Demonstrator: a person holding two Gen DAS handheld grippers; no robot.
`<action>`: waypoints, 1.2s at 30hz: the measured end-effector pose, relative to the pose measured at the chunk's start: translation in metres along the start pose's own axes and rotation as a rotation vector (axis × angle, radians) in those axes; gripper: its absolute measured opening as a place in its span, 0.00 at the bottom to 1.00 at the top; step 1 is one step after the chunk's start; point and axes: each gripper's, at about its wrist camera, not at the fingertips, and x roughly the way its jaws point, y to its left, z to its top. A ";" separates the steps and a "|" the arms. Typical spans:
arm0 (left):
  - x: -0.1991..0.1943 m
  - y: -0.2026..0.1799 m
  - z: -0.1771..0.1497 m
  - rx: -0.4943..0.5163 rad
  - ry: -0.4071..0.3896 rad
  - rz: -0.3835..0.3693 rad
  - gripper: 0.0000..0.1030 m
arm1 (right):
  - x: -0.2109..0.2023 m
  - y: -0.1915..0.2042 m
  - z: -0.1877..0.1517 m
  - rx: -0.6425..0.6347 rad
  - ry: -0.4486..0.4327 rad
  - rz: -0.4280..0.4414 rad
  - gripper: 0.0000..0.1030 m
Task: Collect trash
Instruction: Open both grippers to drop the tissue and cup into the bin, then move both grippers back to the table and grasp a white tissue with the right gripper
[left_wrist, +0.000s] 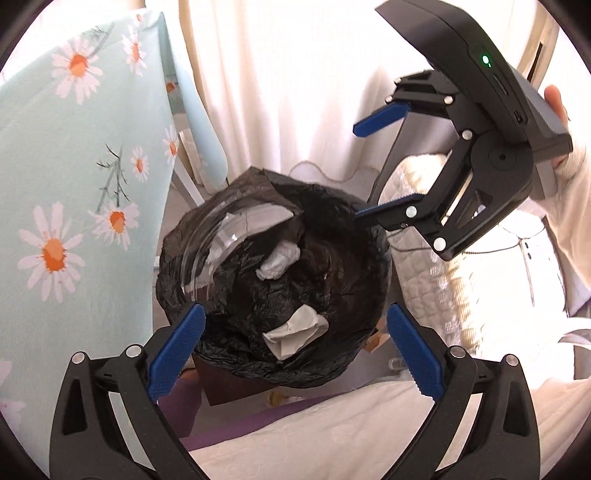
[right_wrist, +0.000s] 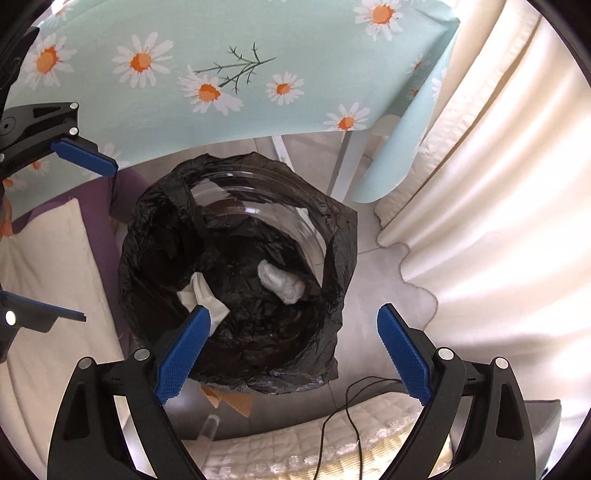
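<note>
A clear bin lined with a black bag (left_wrist: 332, 280) (right_wrist: 332, 229) stands on the floor below both grippers. Inside it lie a crumpled white tissue wad (left_wrist: 279, 262) (right_wrist: 282, 282) and a folded pale paper scrap (left_wrist: 295, 330) (right_wrist: 201, 291). My left gripper (left_wrist: 295, 321) (right_wrist: 96, 242) hangs over the near rim, open, with nothing between its blue pads. My right gripper (left_wrist: 356, 172) (right_wrist: 293, 314) hovers over the bin from the other side, also open and holding nothing. A hand (left_wrist: 556, 99) holds it.
A table under a mint daisy-print cloth (left_wrist: 74, 147) (right_wrist: 221, 55) stands beside the bin. Cream curtains (left_wrist: 295, 92) (right_wrist: 498, 184) hang behind. Quilted white bedding (left_wrist: 424, 288) and a purple cloth (left_wrist: 229, 424) flank the bin. A thin black cord (right_wrist: 347, 413) lies on the bedding.
</note>
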 end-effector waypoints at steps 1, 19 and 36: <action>-0.006 -0.002 0.000 -0.001 -0.018 0.003 0.94 | -0.008 0.001 -0.001 0.000 -0.019 0.004 0.85; -0.138 0.017 -0.010 -0.114 -0.353 0.049 0.94 | -0.138 0.017 0.040 0.064 -0.465 0.052 0.87; -0.268 0.069 -0.076 -0.318 -0.481 0.379 0.94 | -0.204 0.086 0.155 -0.110 -0.722 0.381 0.88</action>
